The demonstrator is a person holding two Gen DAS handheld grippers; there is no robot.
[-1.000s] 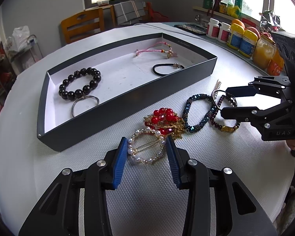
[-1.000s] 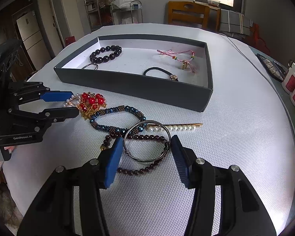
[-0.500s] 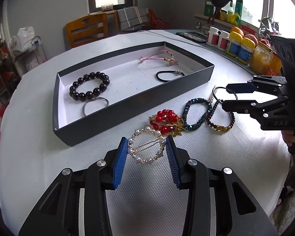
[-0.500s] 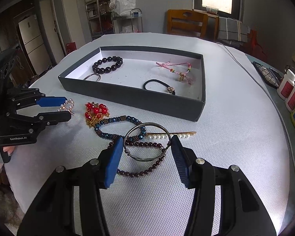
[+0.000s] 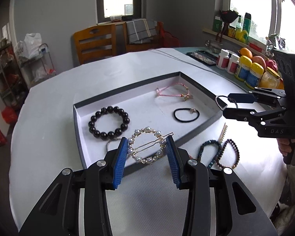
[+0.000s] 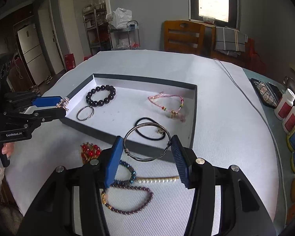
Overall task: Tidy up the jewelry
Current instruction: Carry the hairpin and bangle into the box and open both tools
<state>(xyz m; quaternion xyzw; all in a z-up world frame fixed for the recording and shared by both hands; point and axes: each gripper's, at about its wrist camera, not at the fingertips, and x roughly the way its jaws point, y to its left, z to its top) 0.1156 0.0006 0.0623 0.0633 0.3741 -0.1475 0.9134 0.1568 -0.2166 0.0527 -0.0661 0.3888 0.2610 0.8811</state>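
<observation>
Two sets of tongs are each carrying a piece. Your left tongs (image 5: 147,149) are clamping the pearl hair clip (image 5: 146,147) above the near wall of the grey tray (image 5: 125,87). Your right tongs (image 6: 146,153) are gripping the silver bangle (image 6: 147,141) over the tray's near edge. Inside the tray are lying a black bead bracelet (image 6: 100,95), a small wire ring (image 6: 85,113), a pink cord bracelet (image 6: 168,106) and a black hair tie (image 6: 150,128). Outside it, on the tabletop (image 6: 222,129), are resting a red bead ornament (image 6: 90,151), a blue bead bracelet (image 5: 209,152), a dark red bead bracelet (image 6: 127,199) and a pearl bar pin (image 6: 157,180).
</observation>
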